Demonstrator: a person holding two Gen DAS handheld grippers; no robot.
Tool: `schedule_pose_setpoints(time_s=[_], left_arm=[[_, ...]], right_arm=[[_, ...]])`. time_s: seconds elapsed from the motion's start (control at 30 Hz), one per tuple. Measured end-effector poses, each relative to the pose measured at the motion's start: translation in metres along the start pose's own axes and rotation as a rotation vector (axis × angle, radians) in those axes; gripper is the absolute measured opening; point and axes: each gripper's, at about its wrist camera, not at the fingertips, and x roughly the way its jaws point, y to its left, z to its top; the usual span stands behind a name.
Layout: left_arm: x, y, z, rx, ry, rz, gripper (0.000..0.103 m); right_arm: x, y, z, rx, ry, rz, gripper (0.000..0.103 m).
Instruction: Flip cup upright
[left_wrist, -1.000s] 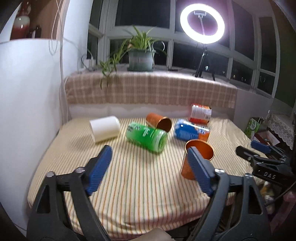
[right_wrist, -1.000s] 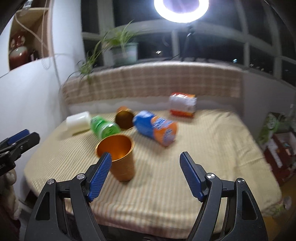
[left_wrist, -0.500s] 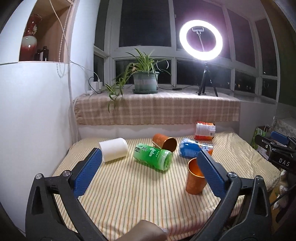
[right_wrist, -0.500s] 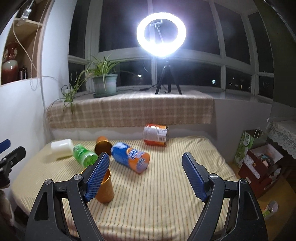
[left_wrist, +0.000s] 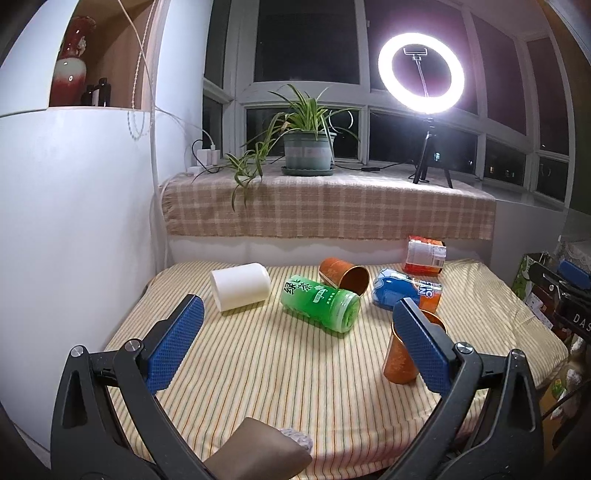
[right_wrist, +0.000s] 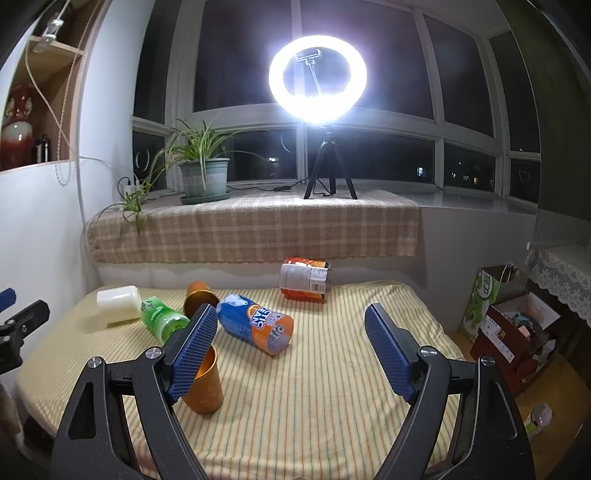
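I read both grippers as empty. The left gripper (left_wrist: 295, 339) has its fingers (left_wrist: 173, 347) spread wide, nothing between them; the right gripper (right_wrist: 288, 350) is equally wide open and holds nothing.

The upright copper cup (right_wrist: 205, 384) stands mouth-up on the bed (left_wrist: 258, 387), near the front edge. In the left wrist view its right side and rim are partly hidden behind the right-hand blue pad; in the right wrist view the left-hand pad covers most of its rim. A second copper cup (left_wrist: 343, 271) lies on its side toward the back edge, mouth facing the camera.

Readable markings: the green bottle (left_wrist: 319, 301) lies on its side and carries white Chinese characters, apparently "绿茶". The blue-and-orange bottle (right_wrist: 255, 326) lies beside it; its large white lettering is upside down in the right wrist view and I cannot read it reliably. The red-labelled jar (right_wrist: 304, 280) near the back edge shows a white panel with a barcode; the text is too small to read. The white container (left_wrist: 240, 286) at the back left shows no writing. On the right gripper's body, at the right edge of the left wrist view, I read "DAS", cut off by the frame.

At the bottom edge of the left wrist view a brown shape is cut off; I cannot identify it.
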Motion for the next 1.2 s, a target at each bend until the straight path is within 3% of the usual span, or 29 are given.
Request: schedule_pose_setpoints(time_s=[1.2], left_arm=[[0.0006, 0.0012, 0.0024, -0.006, -0.011, 0.019, 0.103]], right_arm=[[0.0081, -0.0057, -0.0062, 0.020, 0.029, -0.011, 0.082]])
